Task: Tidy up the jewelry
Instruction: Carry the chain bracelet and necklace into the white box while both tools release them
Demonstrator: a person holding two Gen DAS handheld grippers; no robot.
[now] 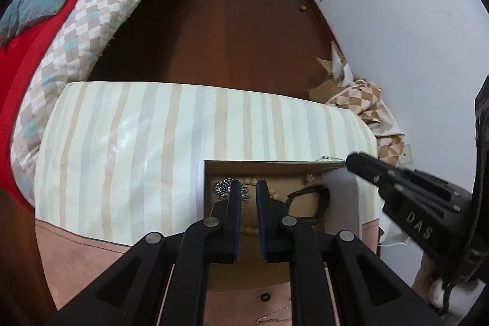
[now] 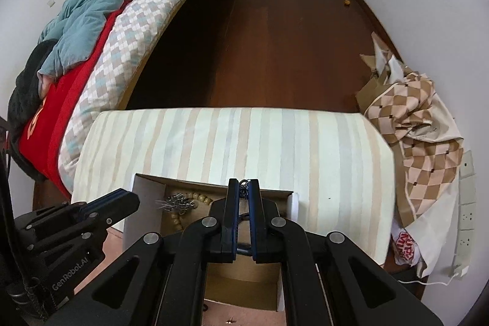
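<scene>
Both grippers over an open box of jewelry on a striped cloth.

Left wrist view: the left gripper [image 1: 248,188] hangs over the box [image 1: 262,165] with jaws slightly parted, grasping nothing; beads [image 1: 248,230] show between them, a silver chain [image 1: 222,188] at 11 o'clock, a black band [image 1: 308,197] at 2 o'clock. Right wrist view: the right gripper [image 2: 244,188] is clenched on a dark chain [image 2: 244,184]; the striped cloth [image 2: 244,139] lies at 12 o'clock.

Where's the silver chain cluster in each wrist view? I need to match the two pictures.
Left wrist: silver chain cluster lies in the open box's far left corner, partly behind the left tongs' left finger.
Right wrist: the cluster sits in the box's far left part, left of the right tongs.
Shared landmark: the beaded bracelet beside it.
</scene>
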